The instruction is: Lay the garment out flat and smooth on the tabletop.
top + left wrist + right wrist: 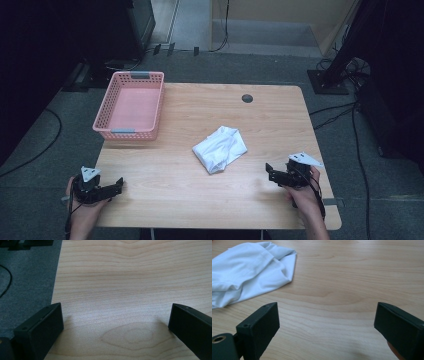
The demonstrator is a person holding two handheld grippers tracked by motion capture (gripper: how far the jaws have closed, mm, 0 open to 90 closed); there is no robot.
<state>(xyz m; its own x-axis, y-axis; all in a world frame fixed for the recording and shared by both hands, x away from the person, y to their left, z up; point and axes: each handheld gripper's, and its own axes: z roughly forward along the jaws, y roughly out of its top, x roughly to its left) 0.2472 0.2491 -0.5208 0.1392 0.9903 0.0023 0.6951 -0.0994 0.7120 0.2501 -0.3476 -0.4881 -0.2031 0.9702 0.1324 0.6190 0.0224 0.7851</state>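
Jaws of my left gripper and right gripper stand wide, holding nothing; the pink basket is empty, the white cloth lies crumpled.

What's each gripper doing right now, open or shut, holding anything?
Left gripper: open, holding nothing, over bare table.
Right gripper: open, holding nothing, apart from the white cloth.

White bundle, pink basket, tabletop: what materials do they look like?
White bundle: soft woven cloth, matte, judging by its folds and a stitched hem in the right gripper view. Pink basket: likely moulded plastic, with lattice walls and grey handles. Tabletop: light wood grain, smooth; solid wood or laminate, cannot tell.
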